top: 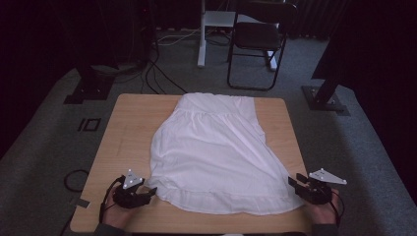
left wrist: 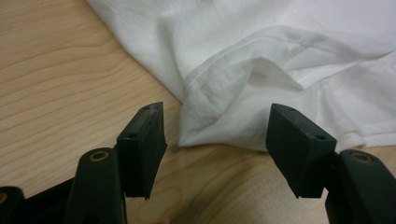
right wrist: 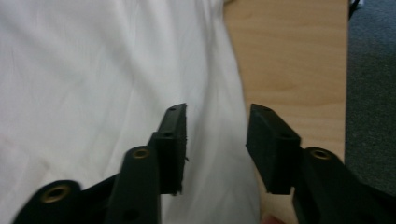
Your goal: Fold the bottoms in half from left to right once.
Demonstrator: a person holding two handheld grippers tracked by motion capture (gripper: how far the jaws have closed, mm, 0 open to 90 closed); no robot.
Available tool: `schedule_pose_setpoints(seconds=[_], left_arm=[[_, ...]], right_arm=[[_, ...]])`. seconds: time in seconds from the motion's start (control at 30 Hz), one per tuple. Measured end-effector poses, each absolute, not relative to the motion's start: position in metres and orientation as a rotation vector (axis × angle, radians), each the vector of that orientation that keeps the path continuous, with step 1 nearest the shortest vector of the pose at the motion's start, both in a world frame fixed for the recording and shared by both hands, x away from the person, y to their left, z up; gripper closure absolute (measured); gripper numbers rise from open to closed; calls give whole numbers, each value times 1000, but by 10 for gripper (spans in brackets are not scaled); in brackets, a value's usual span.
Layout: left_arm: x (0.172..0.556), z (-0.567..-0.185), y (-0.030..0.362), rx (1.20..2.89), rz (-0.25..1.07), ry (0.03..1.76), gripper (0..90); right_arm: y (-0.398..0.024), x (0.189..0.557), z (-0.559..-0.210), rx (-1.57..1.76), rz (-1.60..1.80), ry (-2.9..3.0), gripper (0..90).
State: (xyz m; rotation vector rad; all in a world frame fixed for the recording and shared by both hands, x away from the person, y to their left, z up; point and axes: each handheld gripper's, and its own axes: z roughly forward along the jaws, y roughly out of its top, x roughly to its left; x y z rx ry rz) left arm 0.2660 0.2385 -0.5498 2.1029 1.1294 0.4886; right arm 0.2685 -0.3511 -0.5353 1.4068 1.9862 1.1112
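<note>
Wooden surface (top: 123, 128) fills the middle of the high view, and the white garment (top: 216, 152) lies spread flat over its centre and right half, narrow gathered end toward the top of the frame, wide hem along the bottom edge. Looks like a skirt or strapless dress, can't tell which. Laid out fairly smooth, no fold in it yet, so I'd judge the spreading as done and any folding as still ahead. Left claw (top: 147, 194) sits at lower left of the high view, just beside the hem's left corner; in the left gripper view that hem corner (left wrist: 205, 126) is rumpled and lifted slightly, lying ahead of the tips and between the line of the two open jaws, pads not on it. Right claw (top: 293, 183) is at lower right, at the hem's right corner; in the right gripper view its jaws stand moderately apart over the cloth edge (right wrist: 233, 107), nothing pinched. Both claws empty. What's left, as I read it: grab both hem corners, then fold.
</note>
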Motion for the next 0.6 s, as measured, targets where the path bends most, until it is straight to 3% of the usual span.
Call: schedule_pose_setpoints(seconds=[0.17, 0.27, 0.3, 0.4, 0.47, 0.6], left_arm=[[275, -556, 231, 2133, 495, 1155, 388], [278, -555, 225, 2139, 499, 1155, 462], [279, -555, 223, 2141, 491, 1138, 533], [277, -552, 222, 2116, 535, 1108, 859], [273, -544, 230, 2055, 565, 1099, 874], [263, -530, 243, 1978, 615, 1096, 875]], right_arm=[[-341, 288, -544, 1526, 1079, 2026, 487], [-334, 300, -561, 1571, 1057, 2084, 495], [-332, 301, -564, 1564, 1057, 2090, 531], [-325, 300, -561, 1518, 1045, 2122, 788], [-321, 297, -557, 1467, 1019, 2135, 859], [-321, 294, -551, 1436, 1043, 2114, 886]])
